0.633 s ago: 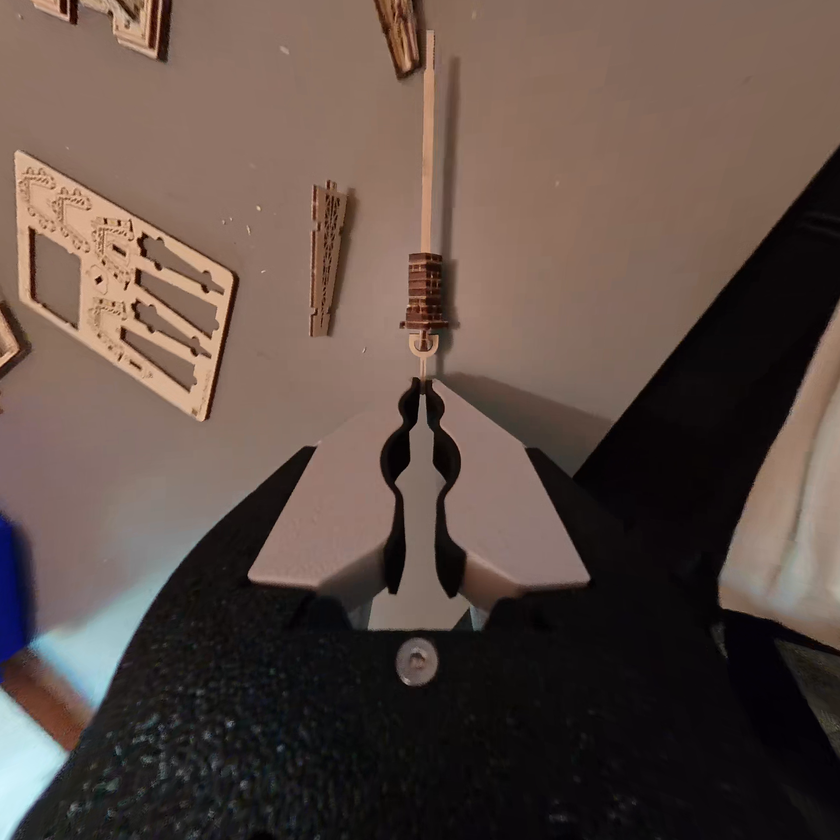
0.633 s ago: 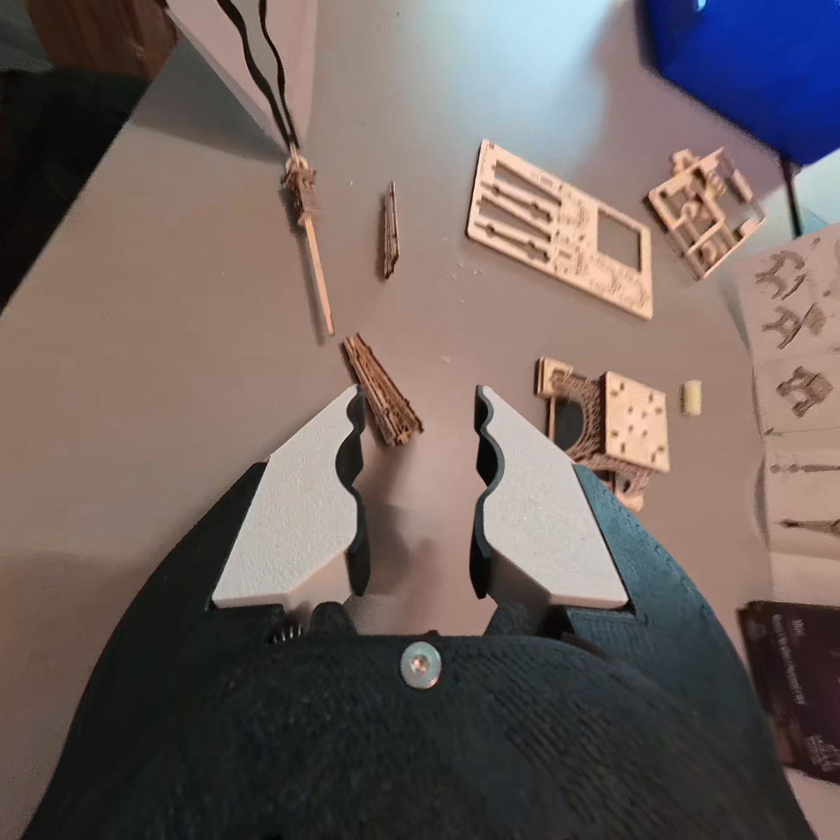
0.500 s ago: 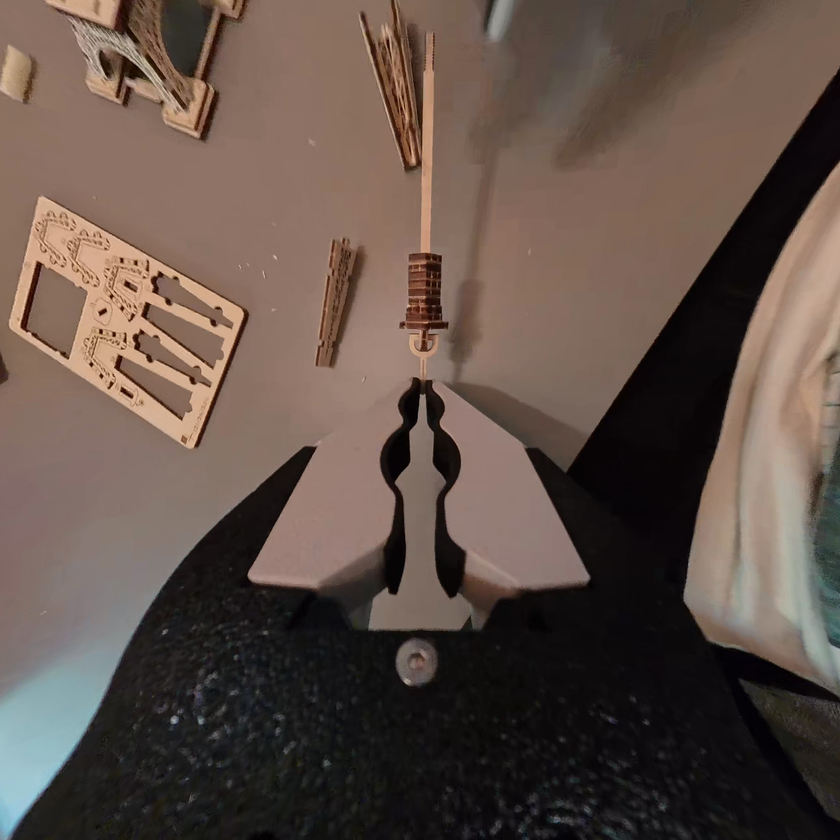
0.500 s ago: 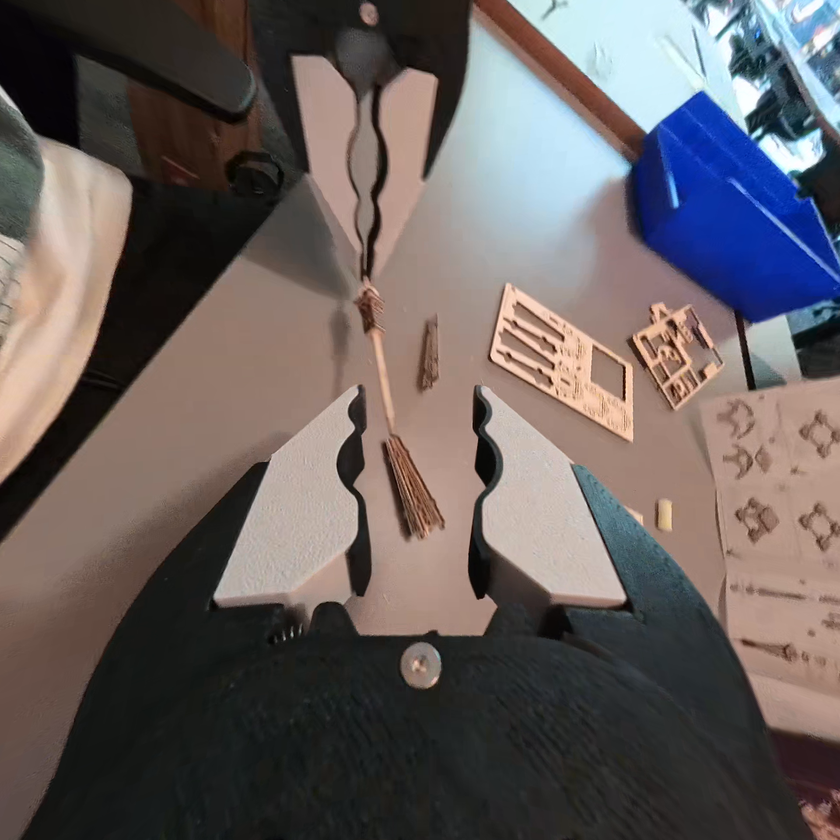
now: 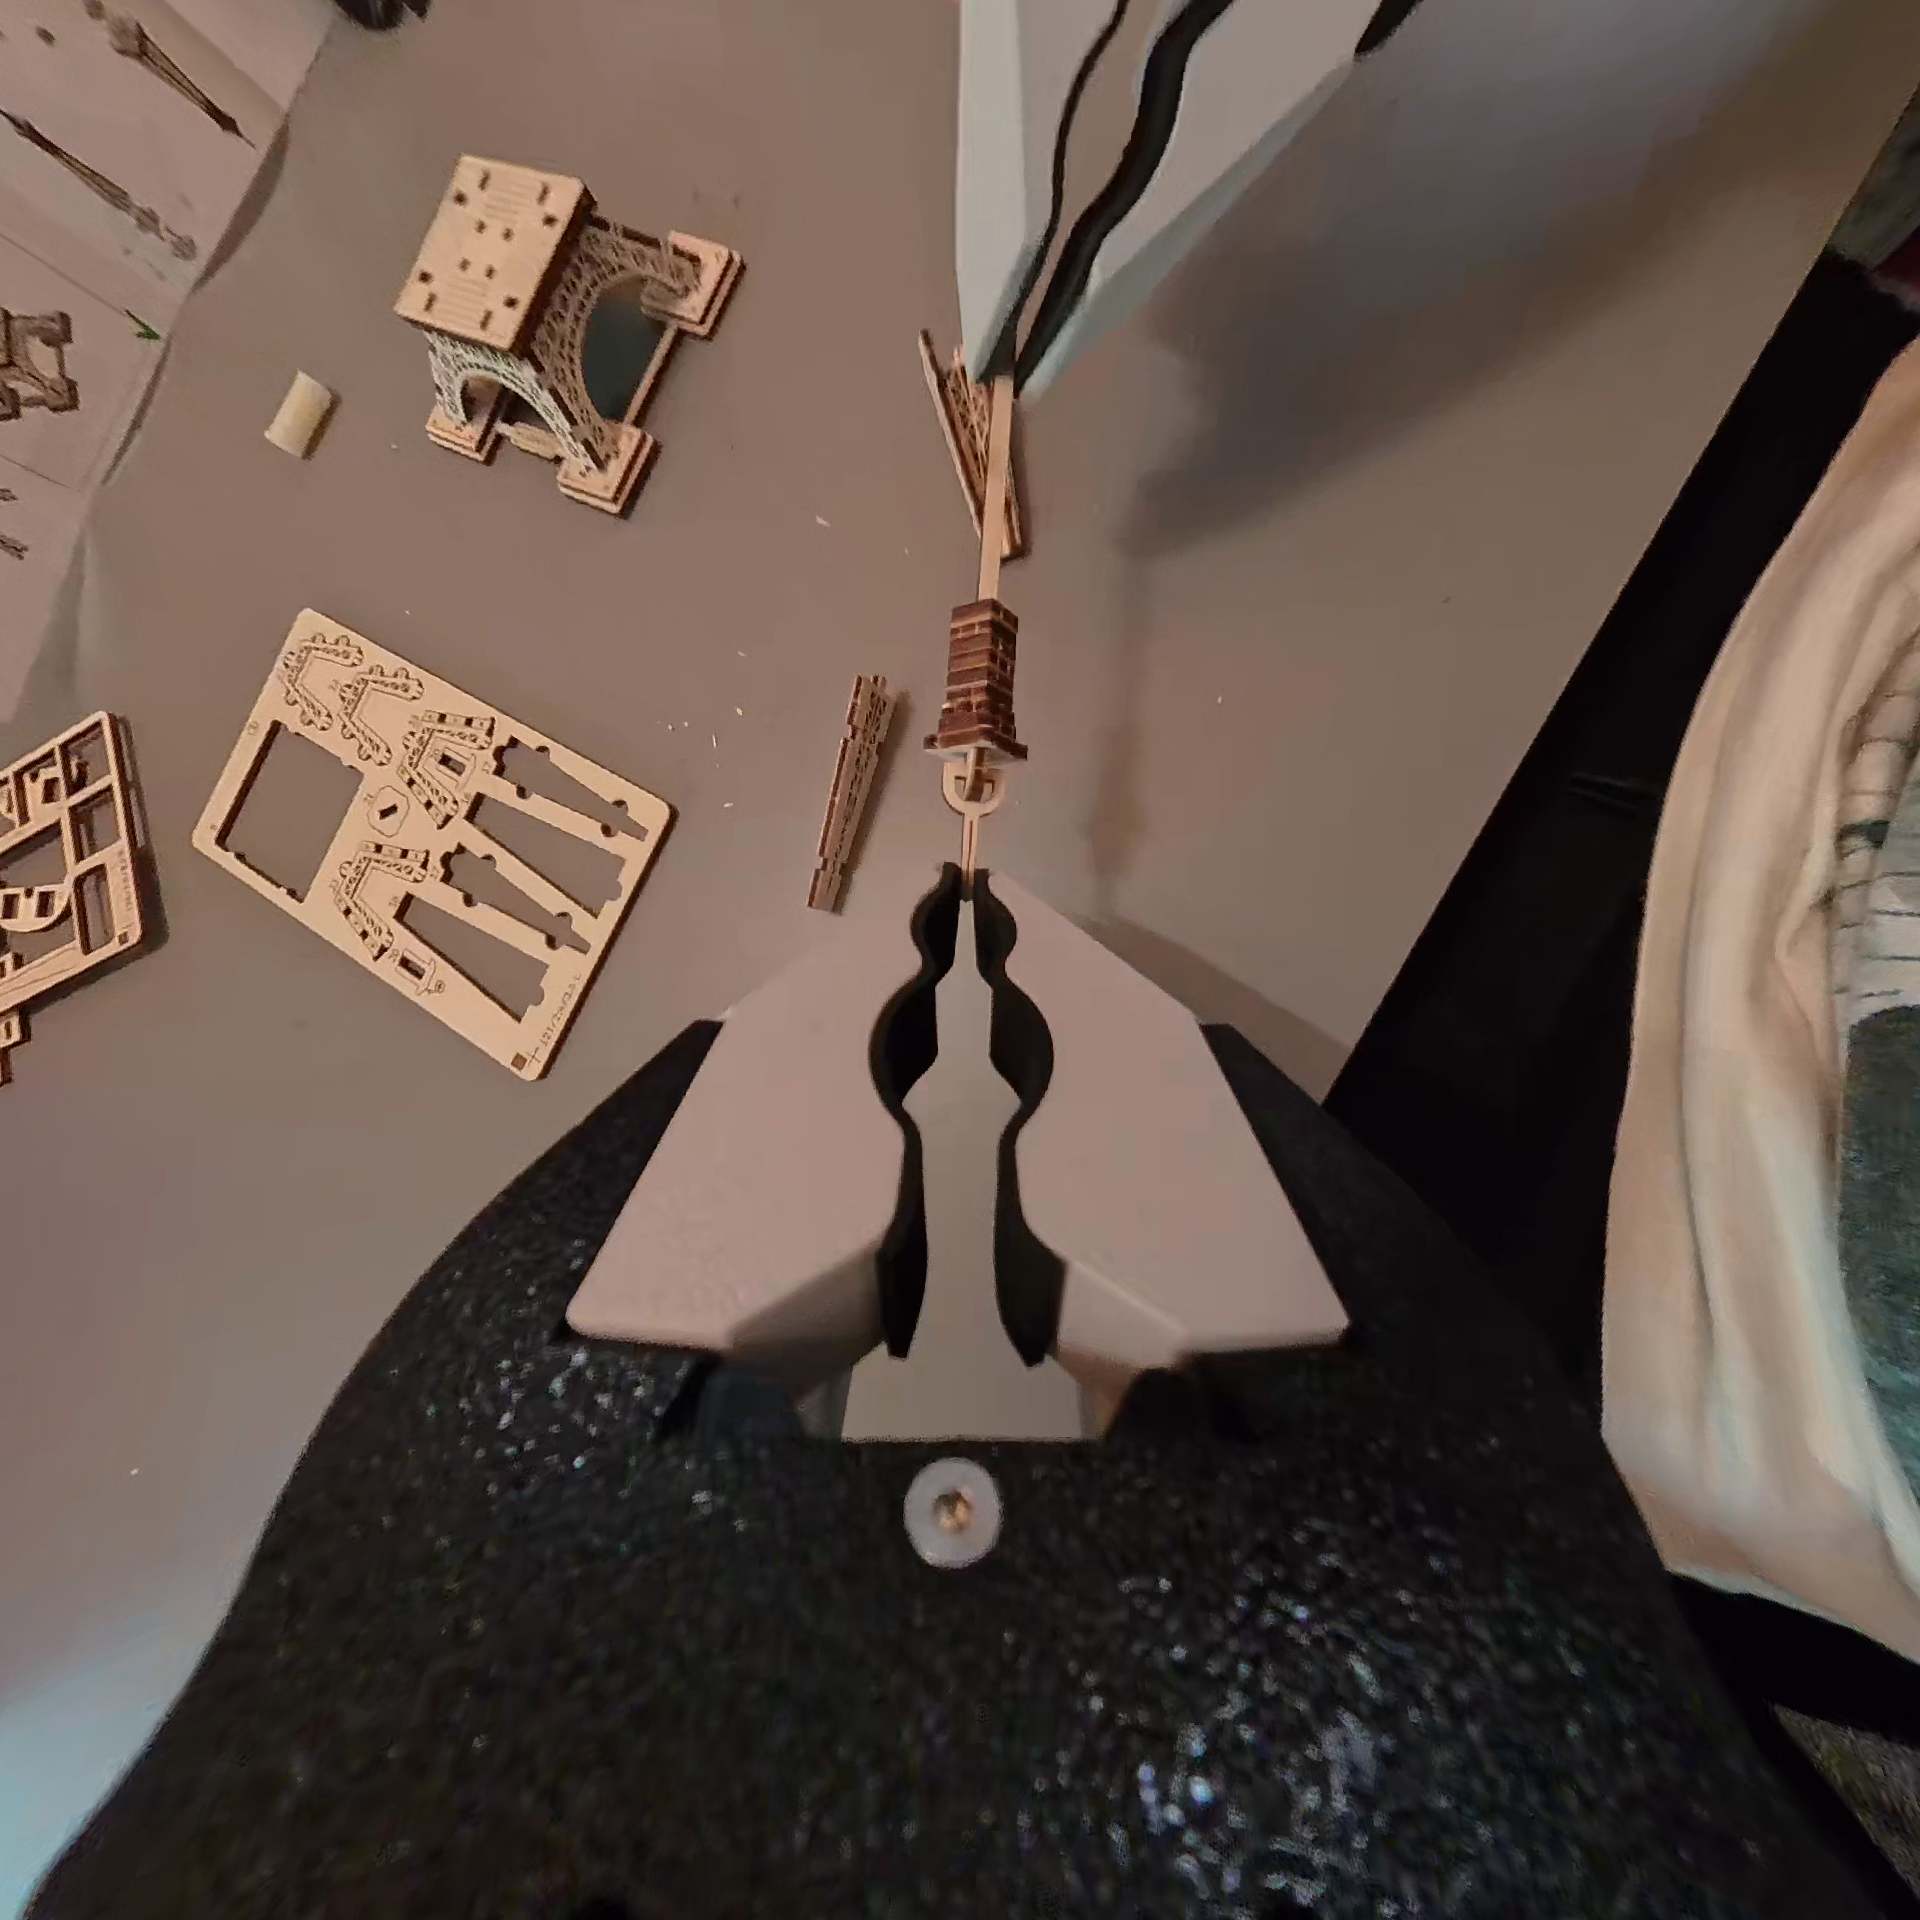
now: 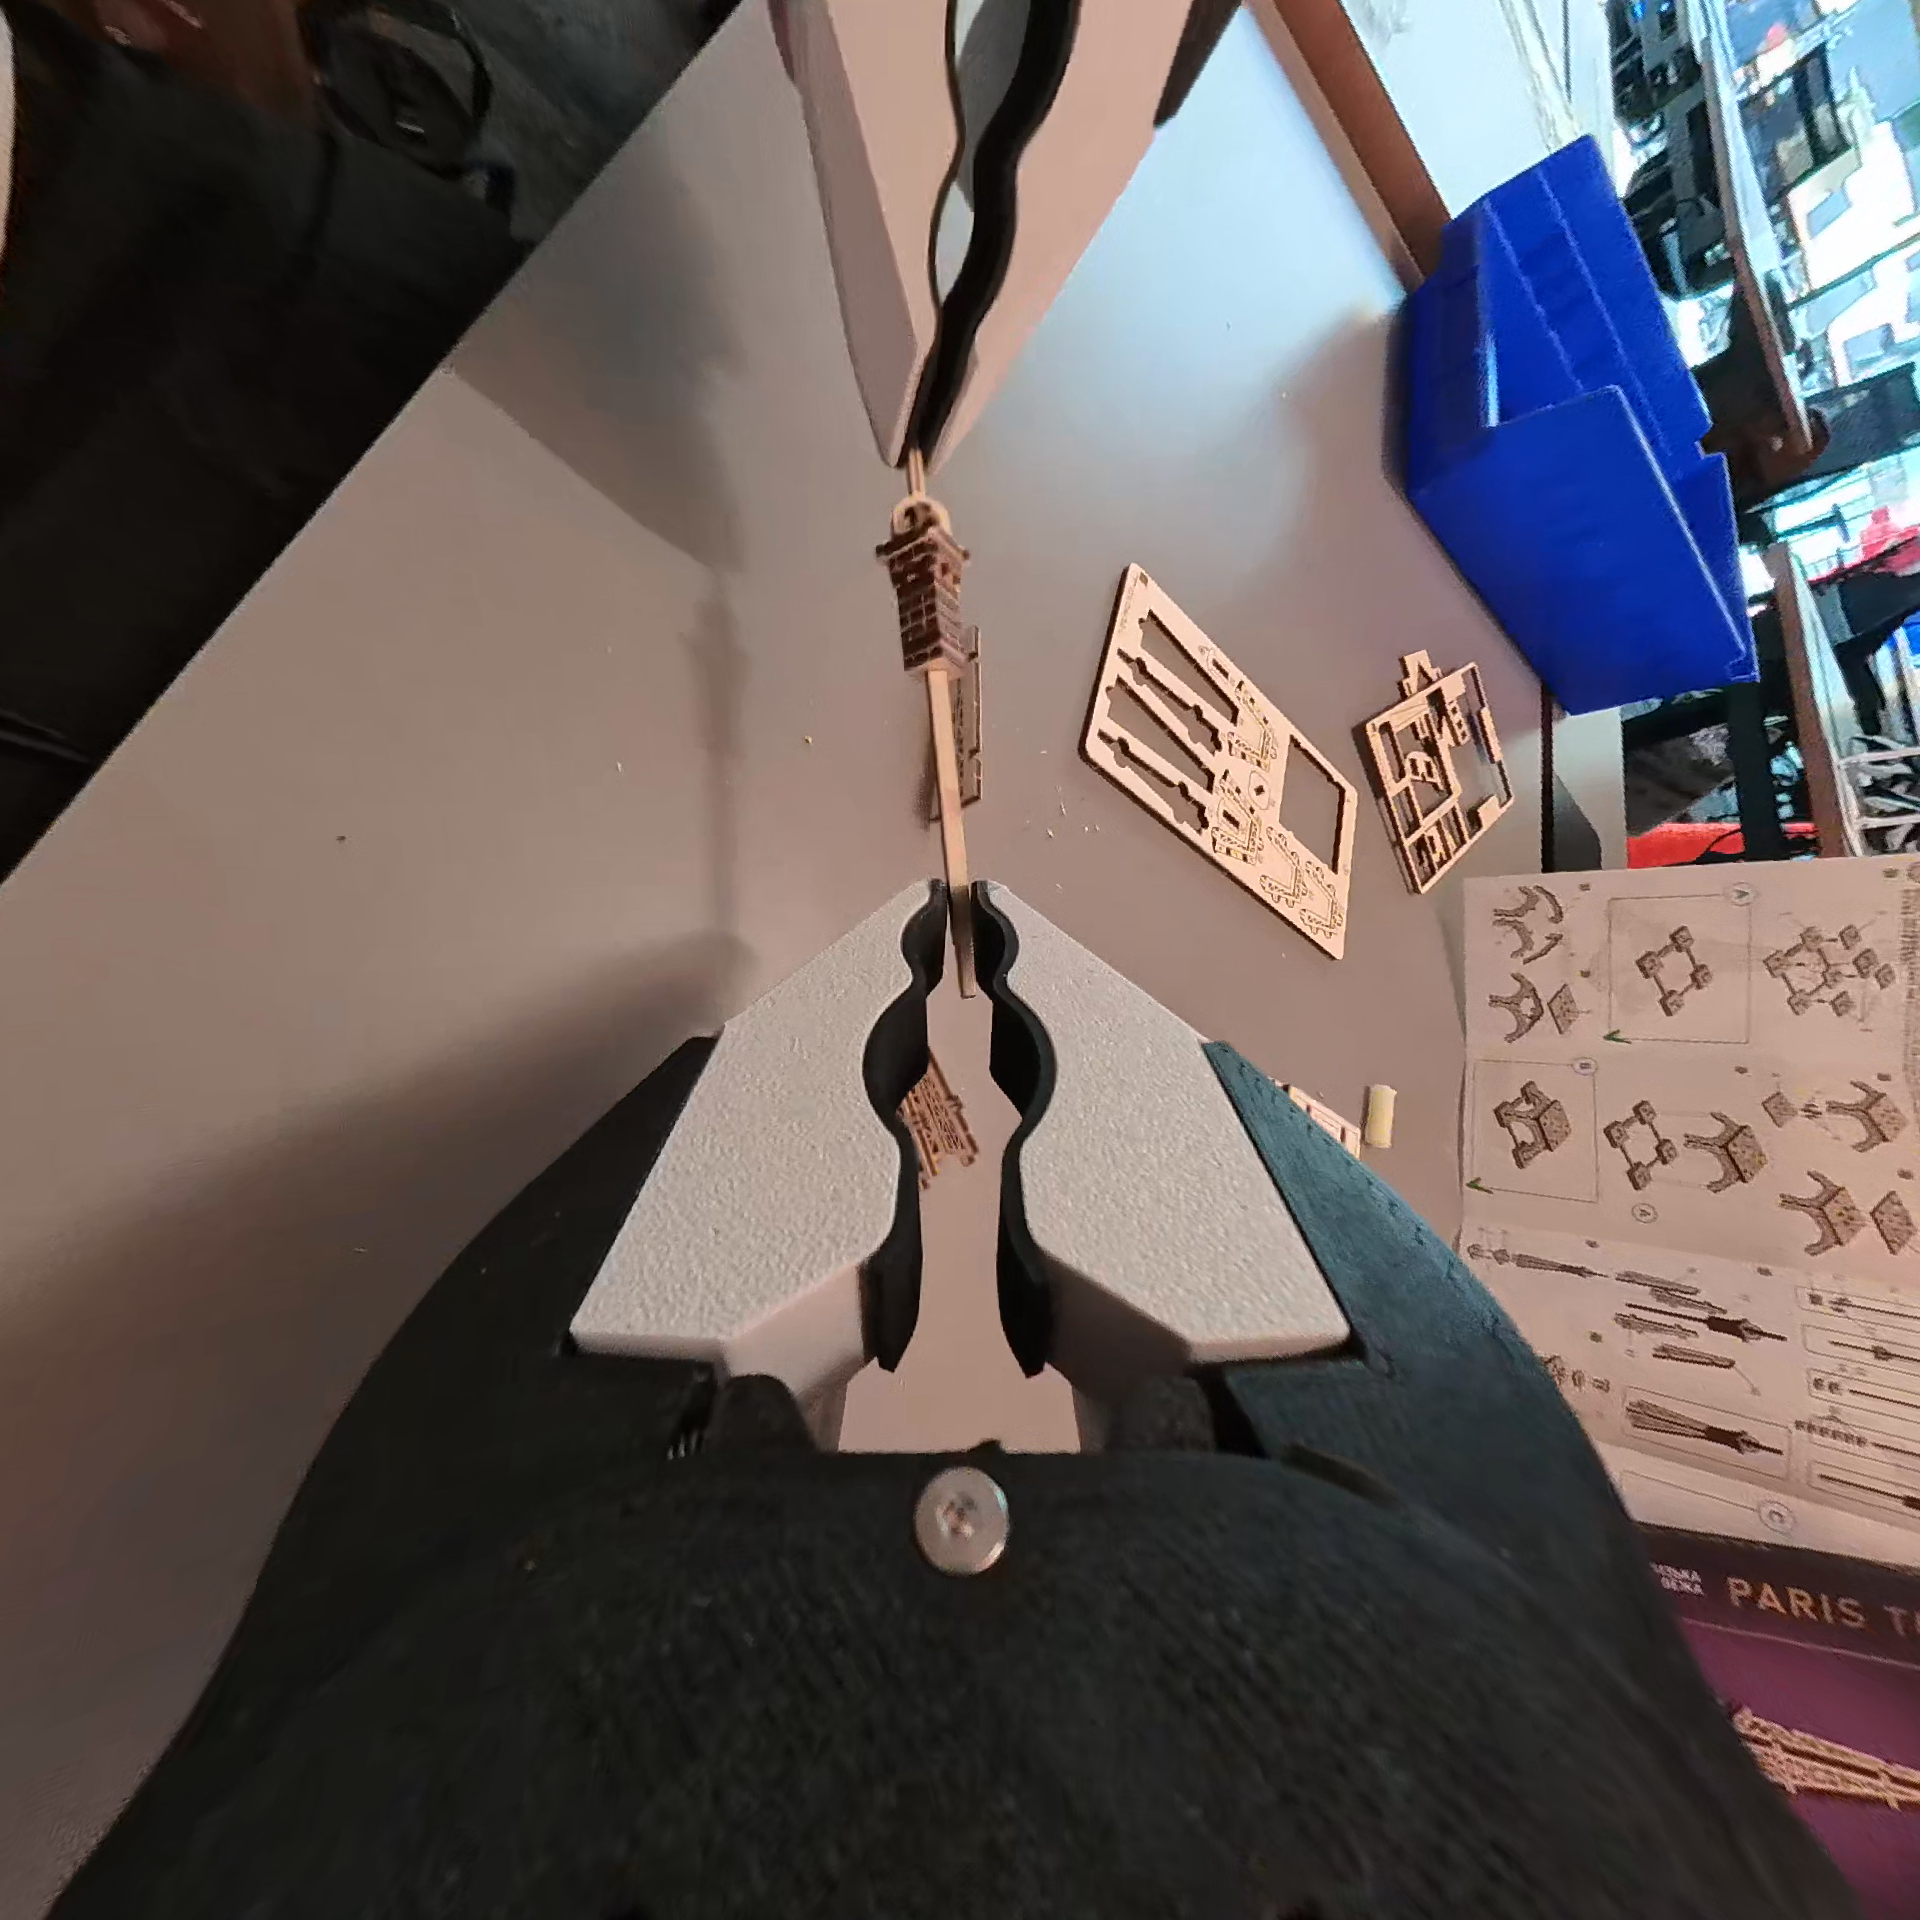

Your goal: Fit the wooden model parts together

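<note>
My left gripper (image 5: 966, 881) is shut on the thin tip of a wooden spire piece. This piece is a dark stacked block (image 5: 982, 681) on a long pale stick (image 5: 995, 499). My right gripper (image 6: 961, 896) is shut on the stick's other end (image 6: 954, 821). The two grippers face each other and hold the piece above the grey table (image 5: 312, 1247). The right gripper shows at the top of the left wrist view (image 5: 1003, 369), and the left gripper at the top of the right wrist view (image 6: 914, 457). A tapered lattice part (image 5: 852, 790) lies beside the piece. Another lattice part (image 5: 958, 416) lies under the stick.
On the table lie a built tower base (image 5: 551, 312), a punched-out sheet (image 5: 426, 831), a second frame (image 6: 1439, 769), a small cream cylinder (image 5: 298, 412) and an instruction sheet (image 6: 1683, 1143). A blue bin (image 6: 1558, 416) stands at the back. The table edge and a person's clothing (image 5: 1766, 935) are close. My right fingertips sit around 8 cm from my left ones.
My right gripper was open over the lattice part. It has moved to the stick's free end and shut on it. My left gripper kept its hold and swung toward the tower base.
</note>
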